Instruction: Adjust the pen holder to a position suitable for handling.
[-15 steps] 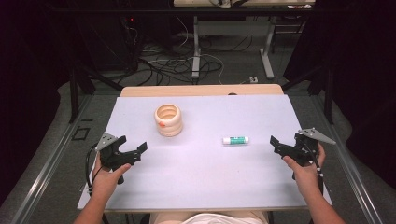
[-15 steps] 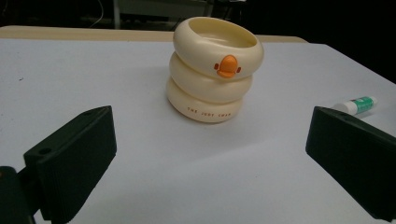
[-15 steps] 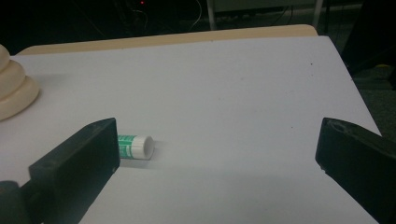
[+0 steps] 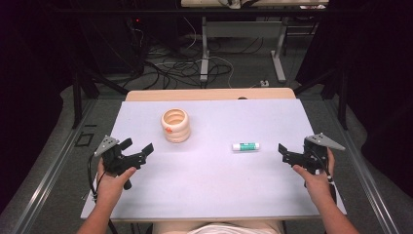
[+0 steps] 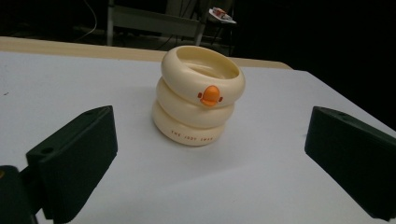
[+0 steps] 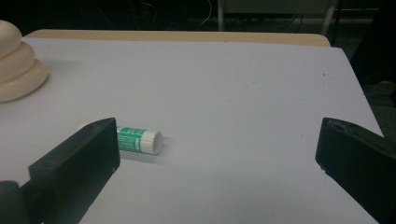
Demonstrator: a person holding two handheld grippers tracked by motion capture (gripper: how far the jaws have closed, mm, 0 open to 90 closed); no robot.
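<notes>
Nothing grabbed yet, all work ahead. My left gripper (image 4: 139, 149) has jaws wide apart, aimed at the ring cup (image 4: 175, 125) mid-left on the surface (image 4: 219, 185). Right gripper (image 4: 287, 153), jaws apart too, near the glue stick (image 4: 245, 146), not touching.

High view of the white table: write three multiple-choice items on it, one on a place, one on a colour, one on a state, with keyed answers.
1. Where does the green-and-white glue stick lie?
A. Inside the container
B. On the white table, between the container and the right gripper
C. Between the left gripper's jaws

2. What colour is the small beak-shaped mark on the cream ringed plastic container?
A. Orange
B. Blue
C. Black

3. How does the left gripper stand?
A. Shut on the container
B. Shut on the stick
C. Open, holding nothing

Answers: 1 B, the stick lies flat on the bare tabletop; 2 A, the left gripper view shows the orange mark; 3 C, its jaws stand wide apart short of the container.
</notes>
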